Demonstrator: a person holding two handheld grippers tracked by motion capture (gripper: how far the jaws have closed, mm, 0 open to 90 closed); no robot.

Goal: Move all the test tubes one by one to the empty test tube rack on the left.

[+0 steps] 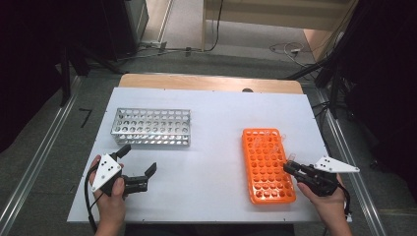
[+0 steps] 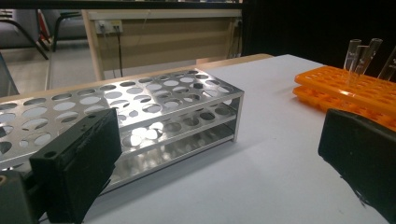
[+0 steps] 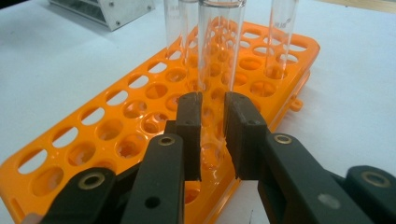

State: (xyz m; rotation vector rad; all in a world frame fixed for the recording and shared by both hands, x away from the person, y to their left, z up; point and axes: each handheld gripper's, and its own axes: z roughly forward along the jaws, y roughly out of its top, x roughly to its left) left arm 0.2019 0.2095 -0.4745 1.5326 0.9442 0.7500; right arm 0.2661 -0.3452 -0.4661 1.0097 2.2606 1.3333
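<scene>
So the right tool [image 3: 212,133] is clamped on a clear glass test tube [image 3: 219,70] standing in the orange plastic rack [image 3: 116,121] on the white counter [image 1: 216,147]. Left tool [image 1: 138,166] gapes wide, empty, beside the silver metal rack [image 1: 151,127]. Next I'd guess: lift straight up.

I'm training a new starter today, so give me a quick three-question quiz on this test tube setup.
1. True or false: the right tongs are shut on a glass tube.
2. Which rack holds tubes: A) metal rack B) orange rack?
3. What state are the left tongs in?

Key: 1 true. 2 B. 3 open, holding nothing, beside the metal rack.
</scene>
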